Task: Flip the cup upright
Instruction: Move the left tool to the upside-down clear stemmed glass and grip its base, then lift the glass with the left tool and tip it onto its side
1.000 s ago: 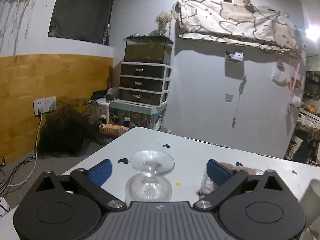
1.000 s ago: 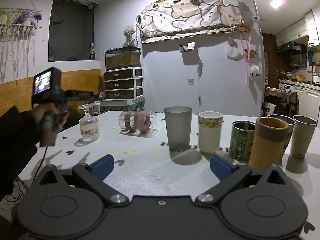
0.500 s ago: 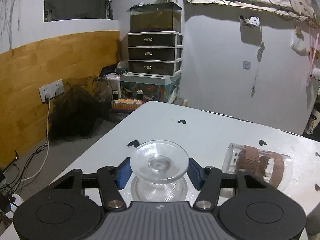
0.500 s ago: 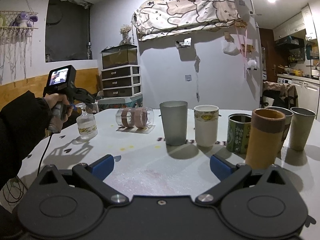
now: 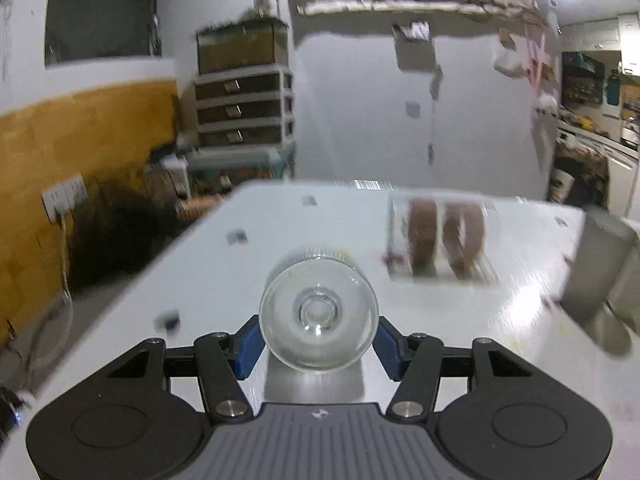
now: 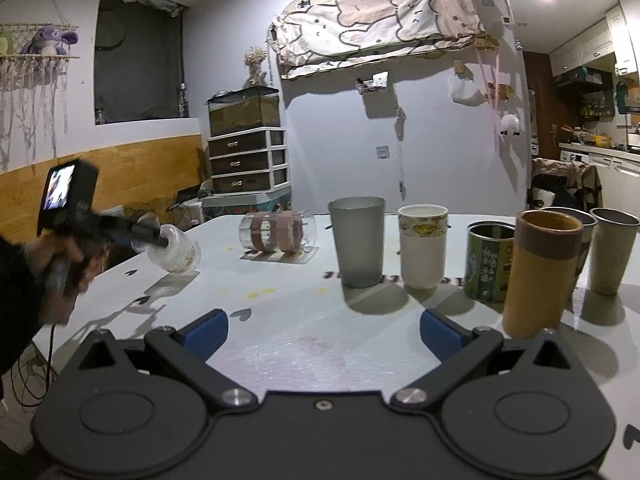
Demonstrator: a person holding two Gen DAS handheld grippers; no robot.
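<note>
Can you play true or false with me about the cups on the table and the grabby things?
1. The left gripper is squeezing the glass cup. True.
2. The glass cup stands straight up on the table. False: it is lifted and tipped sideways.
3. The right gripper holds a cup. False: it is open and holds nothing.
4. The clear cup with brown bands lies on its side. True.
5. The grey cup lies on its side. False: it stands upright.
</note>
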